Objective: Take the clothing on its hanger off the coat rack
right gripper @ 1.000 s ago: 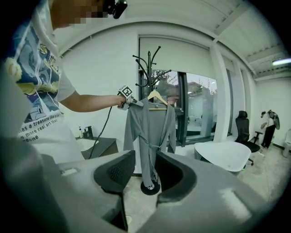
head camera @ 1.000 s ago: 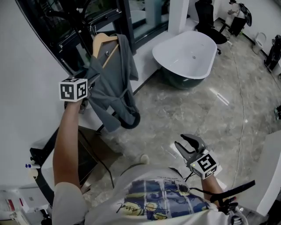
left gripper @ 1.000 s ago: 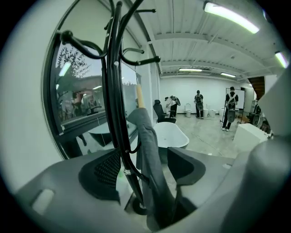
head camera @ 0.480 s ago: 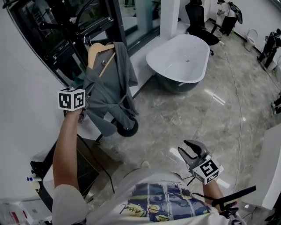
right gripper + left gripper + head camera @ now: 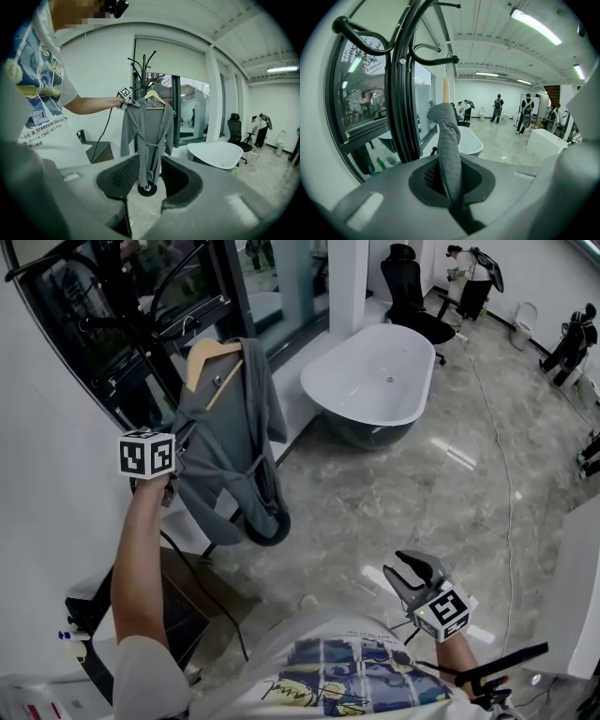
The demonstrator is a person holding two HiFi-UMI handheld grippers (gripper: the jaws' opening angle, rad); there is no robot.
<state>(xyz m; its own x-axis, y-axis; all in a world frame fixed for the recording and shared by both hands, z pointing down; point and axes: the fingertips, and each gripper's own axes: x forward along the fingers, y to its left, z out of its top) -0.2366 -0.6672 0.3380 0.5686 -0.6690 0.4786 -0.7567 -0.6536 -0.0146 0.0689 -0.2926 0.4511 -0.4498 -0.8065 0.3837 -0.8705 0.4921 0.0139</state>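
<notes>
A grey robe-like garment (image 5: pixel 228 442) hangs on a wooden hanger (image 5: pixel 208 360) at the black coat rack (image 5: pixel 141 343). My left gripper (image 5: pixel 174 461), raised at arm's length, is shut on the garment's shoulder edge. In the left gripper view a fold of the grey cloth (image 5: pixel 449 150) runs up from between the jaws of the left gripper (image 5: pixel 455 199), with the hanger's tip (image 5: pixel 446 90) above it and the rack's pole (image 5: pixel 404 79) just left. My right gripper (image 5: pixel 412 570) is low by my torso, open and empty. From the right gripper (image 5: pixel 147 185) the garment (image 5: pixel 147 133) shows whole.
A white bathtub (image 5: pixel 370 381) stands right of the rack, a black office chair (image 5: pixel 412 292) behind it. The rack's round base (image 5: pixel 267 531) rests on the marble floor. A dark cabinet (image 5: pixel 183 601) with a cable sits by the wall below my left arm. People stand far back.
My left hand has drifted slightly down and left in the head view, with the garment's edge following it. The right gripper has shifted a little lower and to the right.
</notes>
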